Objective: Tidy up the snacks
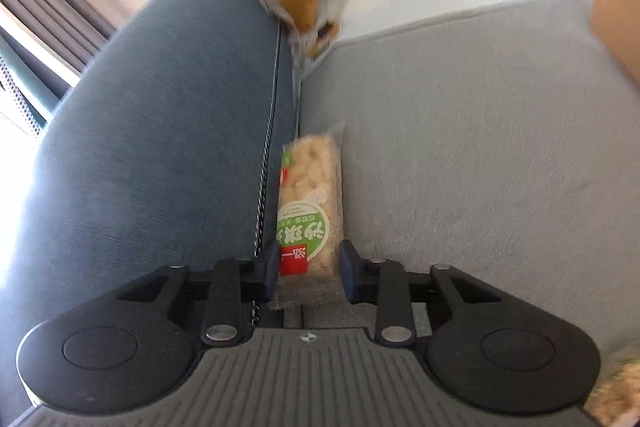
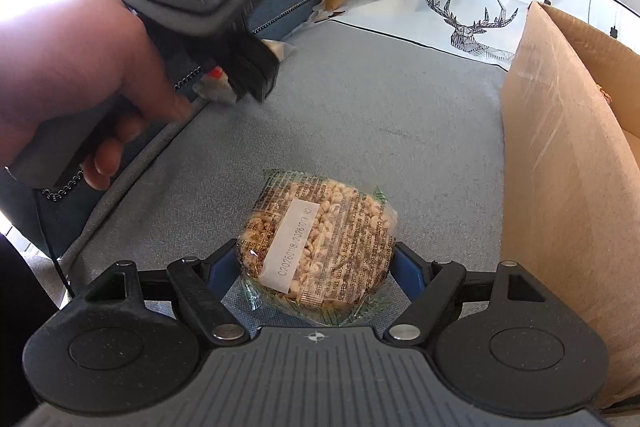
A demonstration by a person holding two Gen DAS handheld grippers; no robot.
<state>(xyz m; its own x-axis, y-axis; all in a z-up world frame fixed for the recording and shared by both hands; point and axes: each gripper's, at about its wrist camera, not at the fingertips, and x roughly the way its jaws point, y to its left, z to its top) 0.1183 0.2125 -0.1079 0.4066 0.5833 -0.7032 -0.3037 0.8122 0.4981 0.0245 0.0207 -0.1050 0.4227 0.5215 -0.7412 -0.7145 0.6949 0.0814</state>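
Between my right gripper point(image 2: 316, 267) fingers sits the round puffed-rice cake point(image 2: 318, 247), pinched at both sides, low over the grey sofa seat point(image 2: 360, 107). My left gripper point(image 1: 308, 273) brackets the long rice bar point(image 1: 310, 203) by the blue armrest point(image 1: 160, 131) (contact unclear). Pick-up stage, I judge; next, carry both into the cardboard box point(image 2: 560, 147).

"FASHION HOME" on deer cushion point(image 2: 472, 11)
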